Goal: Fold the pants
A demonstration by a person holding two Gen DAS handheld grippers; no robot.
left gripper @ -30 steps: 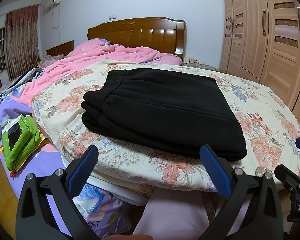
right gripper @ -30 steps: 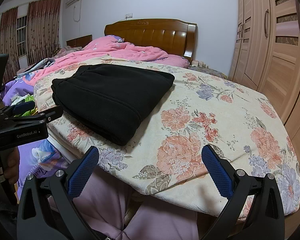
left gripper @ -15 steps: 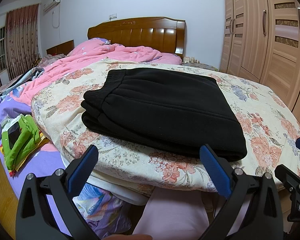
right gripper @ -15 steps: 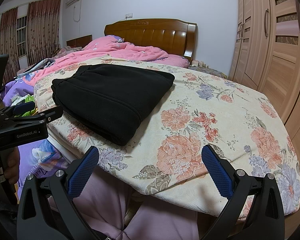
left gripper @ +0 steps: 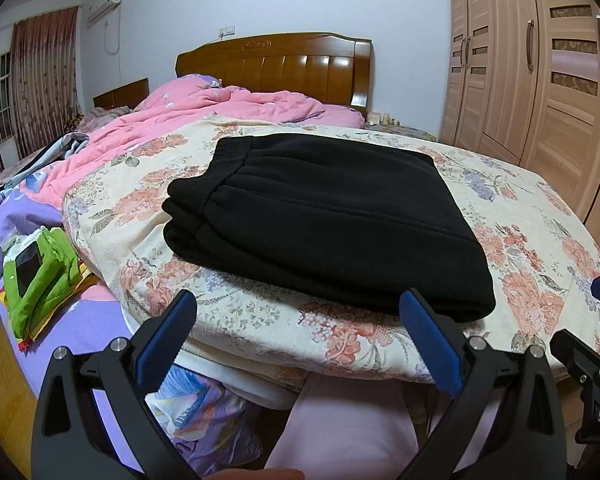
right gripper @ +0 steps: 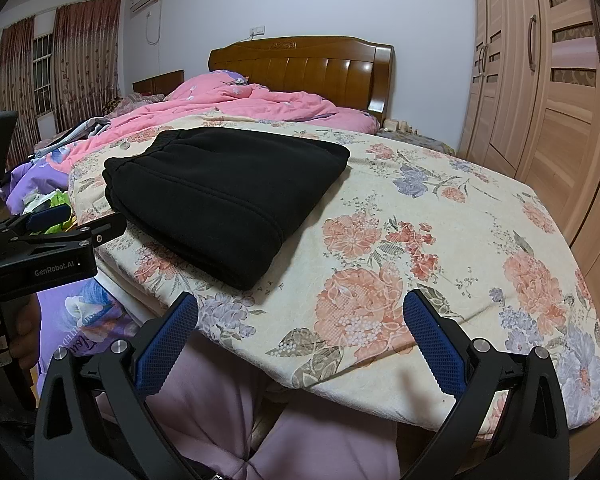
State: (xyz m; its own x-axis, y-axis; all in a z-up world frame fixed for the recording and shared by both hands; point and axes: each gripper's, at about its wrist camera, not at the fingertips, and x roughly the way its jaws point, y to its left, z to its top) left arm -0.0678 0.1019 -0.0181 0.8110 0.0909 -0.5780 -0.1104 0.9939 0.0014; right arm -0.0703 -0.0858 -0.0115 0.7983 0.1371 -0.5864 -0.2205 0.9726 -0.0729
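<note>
The black pants are seen folded on the floral bedspread; the left gripper and right gripper are held back, jaws spread, nothing grasped

you have the black pants folded into a thick, flat rectangle on the floral bedspread, elastic waistband toward the headboard, near the bed's front edge.

Bedroom, pale walls. Wooden headboard upper centre; light wood wardrobe fills right edge. Upper left — wall air conditioner, dark red patterned curtains beside a barred window. Even indoor light.
</note>
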